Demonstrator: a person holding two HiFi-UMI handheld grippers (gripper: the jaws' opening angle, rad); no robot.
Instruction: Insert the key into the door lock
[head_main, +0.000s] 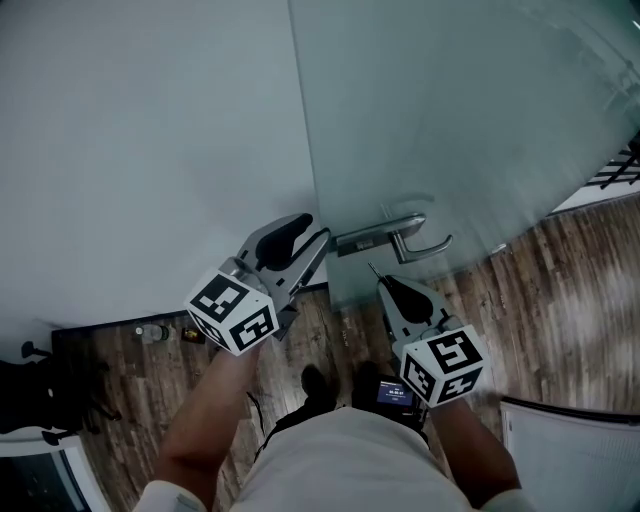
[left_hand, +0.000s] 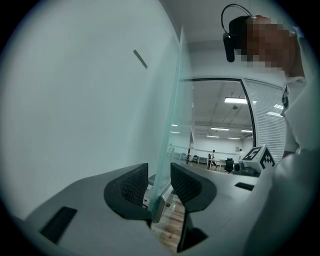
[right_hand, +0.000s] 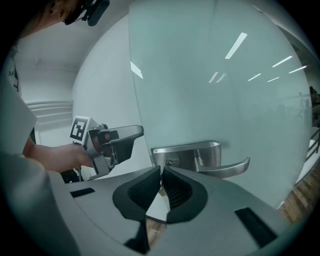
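A frosted glass door (head_main: 450, 120) carries a steel lock plate (head_main: 375, 236) with a lever handle (head_main: 425, 246). In the right gripper view the keyhole (right_hand: 170, 163) sits at the left end of the lock plate (right_hand: 192, 154), just beyond my jaws. My right gripper (right_hand: 161, 175) is shut on a thin key (head_main: 374, 272), whose tip points up at the lock from a short way below. My left gripper (head_main: 318, 240) hovers at the door's free edge, left of the plate. Its jaws stand open, with the glass door's edge (left_hand: 170, 150) in the gap and neither pad pressing it.
A white wall (head_main: 150, 130) meets the door on the left. Wood-pattern floor (head_main: 560, 290) lies below, with small dark items (head_main: 165, 332) by the wall's foot and a black chair (head_main: 40, 395) at far left. A white panel (head_main: 570, 455) stands at the lower right.
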